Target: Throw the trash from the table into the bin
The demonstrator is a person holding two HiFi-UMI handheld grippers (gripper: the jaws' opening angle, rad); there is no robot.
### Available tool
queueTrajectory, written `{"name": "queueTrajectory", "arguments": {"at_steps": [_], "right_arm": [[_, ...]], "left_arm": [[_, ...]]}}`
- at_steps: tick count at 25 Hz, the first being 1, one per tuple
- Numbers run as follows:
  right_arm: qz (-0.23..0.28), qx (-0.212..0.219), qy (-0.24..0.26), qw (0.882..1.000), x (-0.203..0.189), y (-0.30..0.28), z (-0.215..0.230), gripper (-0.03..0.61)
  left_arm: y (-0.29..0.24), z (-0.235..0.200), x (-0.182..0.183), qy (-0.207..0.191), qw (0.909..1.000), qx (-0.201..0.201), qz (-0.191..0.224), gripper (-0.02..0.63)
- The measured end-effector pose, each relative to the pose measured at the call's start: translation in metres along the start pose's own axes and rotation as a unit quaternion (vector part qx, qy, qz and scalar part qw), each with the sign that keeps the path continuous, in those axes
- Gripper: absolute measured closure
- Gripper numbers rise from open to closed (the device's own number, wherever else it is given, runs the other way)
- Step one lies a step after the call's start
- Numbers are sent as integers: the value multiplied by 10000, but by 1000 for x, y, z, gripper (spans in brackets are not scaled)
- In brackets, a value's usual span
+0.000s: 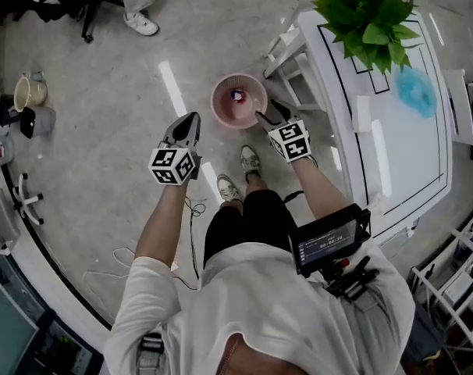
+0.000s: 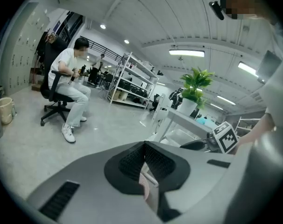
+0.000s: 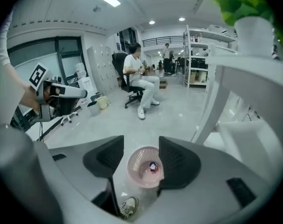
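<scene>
Two grippers are up in front of the person, and both hold nothing. The left gripper (image 1: 193, 119) is closed tight, its pads pressed together with nothing in them. The right gripper (image 1: 268, 112) has its pads wide apart with nothing between them. Looking down through them, you see only the bin far below.

One pink bin (image 1: 215, 100) stands on the floor just past the person's two shoes (image 1: 250, 159), near a leg of the table. One small bit of trash (image 1: 236, 95), red, white and blue, lies at the bottom of it. So I think one throw is done.

One white table (image 1: 400, 155) is on the right. One blue thing (image 1: 417, 91), all crumpled, lies on it toward the far end, near one green plant (image 1: 369, 10). It looks like trash to me, so I think it is left to pick up and drop in. One white thing (image 1: 362, 113) lies by the table's near edge too, but I can't tell what it is.

Far off, one other person (image 2: 67, 73) sits on one black chair (image 2: 50, 94).
</scene>
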State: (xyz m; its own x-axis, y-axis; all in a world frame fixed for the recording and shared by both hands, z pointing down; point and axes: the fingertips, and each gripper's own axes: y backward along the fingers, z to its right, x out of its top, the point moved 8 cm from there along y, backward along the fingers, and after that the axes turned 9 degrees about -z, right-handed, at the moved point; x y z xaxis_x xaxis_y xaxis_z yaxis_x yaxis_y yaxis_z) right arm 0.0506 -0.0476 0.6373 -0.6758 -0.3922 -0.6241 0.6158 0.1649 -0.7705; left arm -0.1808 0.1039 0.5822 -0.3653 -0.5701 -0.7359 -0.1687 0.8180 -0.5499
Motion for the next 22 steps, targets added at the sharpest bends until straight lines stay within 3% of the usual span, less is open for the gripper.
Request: {"name": "queueTrajectory", "arguments": {"at_steps": [14,22], "right_arm": [[1478,-621,-25,9871,100,192,-26,426],[2043,-701,151,9763,124,247,-58,427]], "left_arm": [[79,99,125,-782,9928,-509,756,609],[116,124,141,-868,9883,-635,1085,609]]}}
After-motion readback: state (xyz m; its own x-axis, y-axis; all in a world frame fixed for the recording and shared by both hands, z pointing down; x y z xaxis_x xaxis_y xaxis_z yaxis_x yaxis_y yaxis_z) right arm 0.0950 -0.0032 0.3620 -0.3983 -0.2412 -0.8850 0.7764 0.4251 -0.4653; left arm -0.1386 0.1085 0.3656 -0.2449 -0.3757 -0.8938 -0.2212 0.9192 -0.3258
